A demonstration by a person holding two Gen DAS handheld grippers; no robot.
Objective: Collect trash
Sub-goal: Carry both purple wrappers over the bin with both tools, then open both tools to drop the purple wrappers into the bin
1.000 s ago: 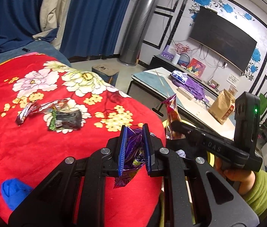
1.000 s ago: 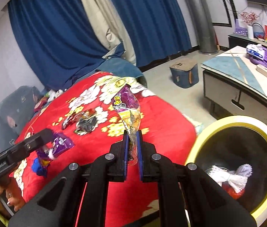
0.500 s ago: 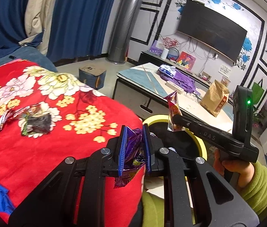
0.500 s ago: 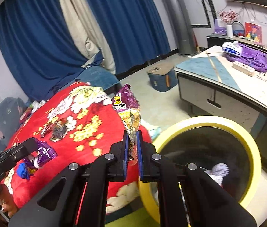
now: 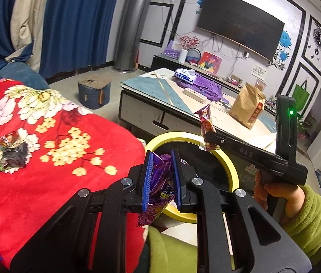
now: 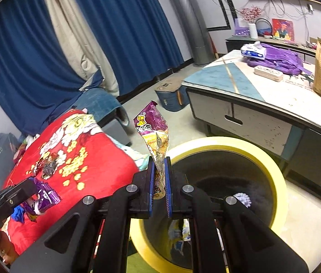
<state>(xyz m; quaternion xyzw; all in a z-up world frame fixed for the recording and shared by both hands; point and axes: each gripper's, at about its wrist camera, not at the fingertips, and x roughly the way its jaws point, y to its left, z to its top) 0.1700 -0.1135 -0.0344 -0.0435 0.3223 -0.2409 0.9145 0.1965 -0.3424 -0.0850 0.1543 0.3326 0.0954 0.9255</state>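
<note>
My left gripper (image 5: 161, 177) is shut on a crumpled purple wrapper (image 5: 158, 186), held at the edge of the red blanket beside the yellow-rimmed trash bin (image 5: 231, 170). It also shows in the right wrist view (image 6: 44, 196). My right gripper (image 6: 159, 177) is shut on a purple and yellow snack wrapper (image 6: 154, 132), held upright over the near rim of the bin (image 6: 272, 168). That wrapper also shows in the left wrist view (image 5: 207, 127). More wrappers (image 5: 12, 150) lie on the blanket.
The red floral blanket (image 5: 46, 182) covers the bed at left. A low coffee table (image 6: 251, 104) with a purple bag and a brown paper bag stands behind the bin. Trash lies inside the bin (image 6: 242, 199). A small blue stool (image 5: 94, 89) stands on the floor.
Both grippers have moved right from over the blanket towards the bin, each still holding its wrapper. The right gripper is now over the bin's rim.
</note>
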